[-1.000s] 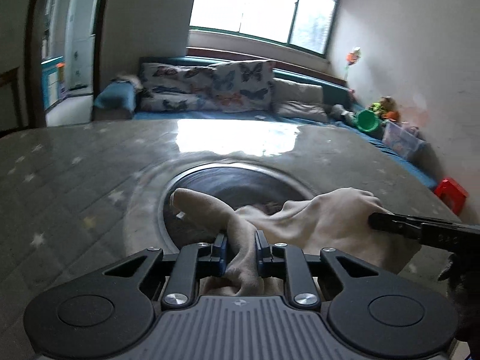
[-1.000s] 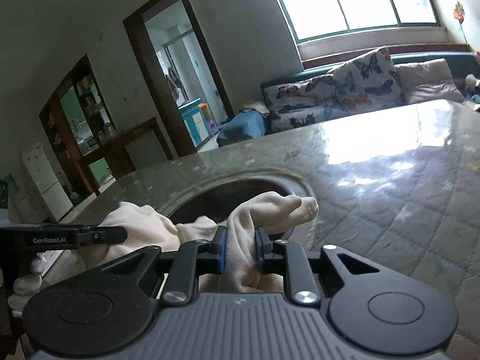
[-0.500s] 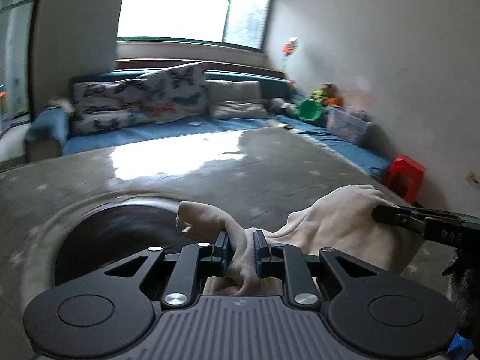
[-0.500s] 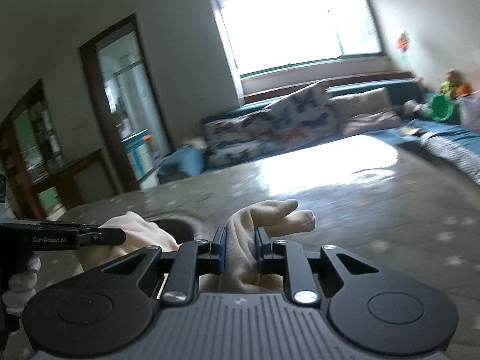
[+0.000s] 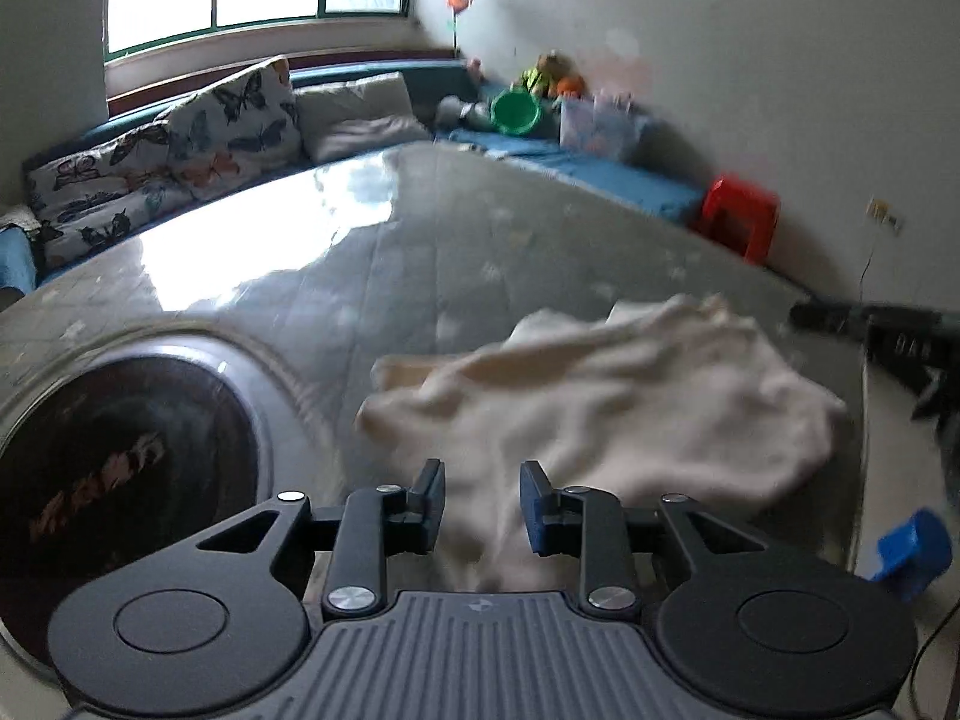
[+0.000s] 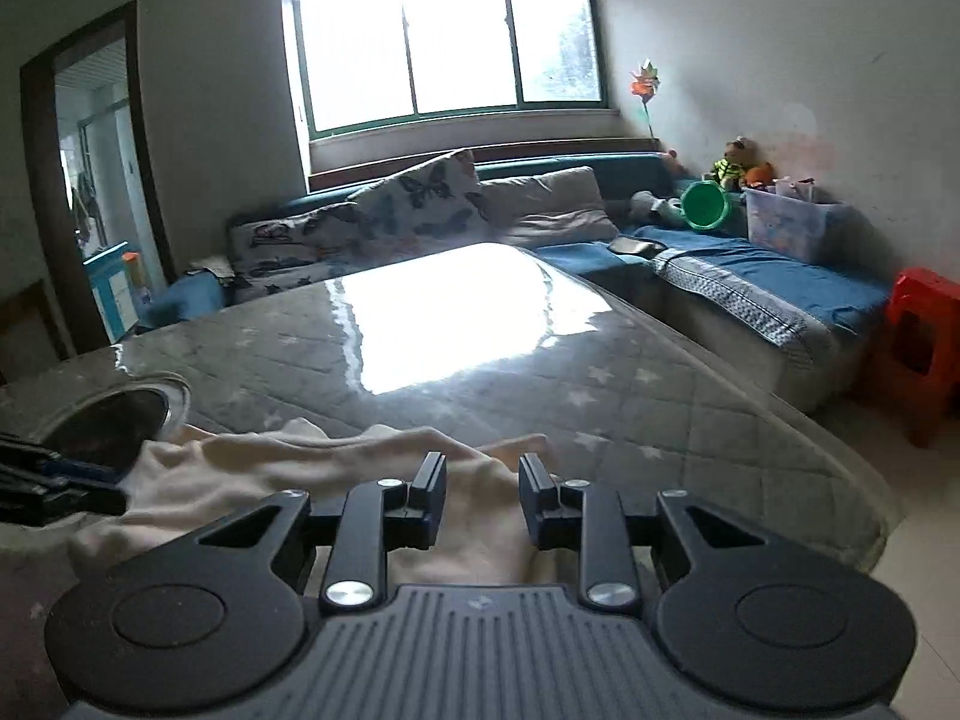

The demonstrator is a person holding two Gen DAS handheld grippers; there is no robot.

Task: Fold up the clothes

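both grippers are over the cream cloth [image 5: 630, 396] on the table [image 5: 480, 252], near its front right corner. left gripper [image 5: 482, 501]: jaws opening, cloth runs up between them but the pads look clear of it on both sides, so it's let go. right gripper [image 6: 482, 495]: same story, jaws opening, cloth under and between the fingers, gap visible each side, no pinch. cloth lies bunched and wrinkled on the tabletop, one lobe spread toward the table's right edge, another end toward the round dark inset [image 5: 120, 468] in the table, just beside its rim. left view is motion-blurred, so whether the cloth's far edge is flat on the table or partly lifted i can't tell. in the left view the right gripper's finger shows at the far right edge, just beyond the cloth; in the right view the left gripper's finger sits at the left edge, over the cloth's end. behind the table: sofa [image 6: 750, 276] with butterfly cushions [image 6: 420, 198], green bucket [image 6: 705, 204], clear bin [image 6: 786, 222], red stool [image 6: 924, 348], window [image 6: 444, 42].
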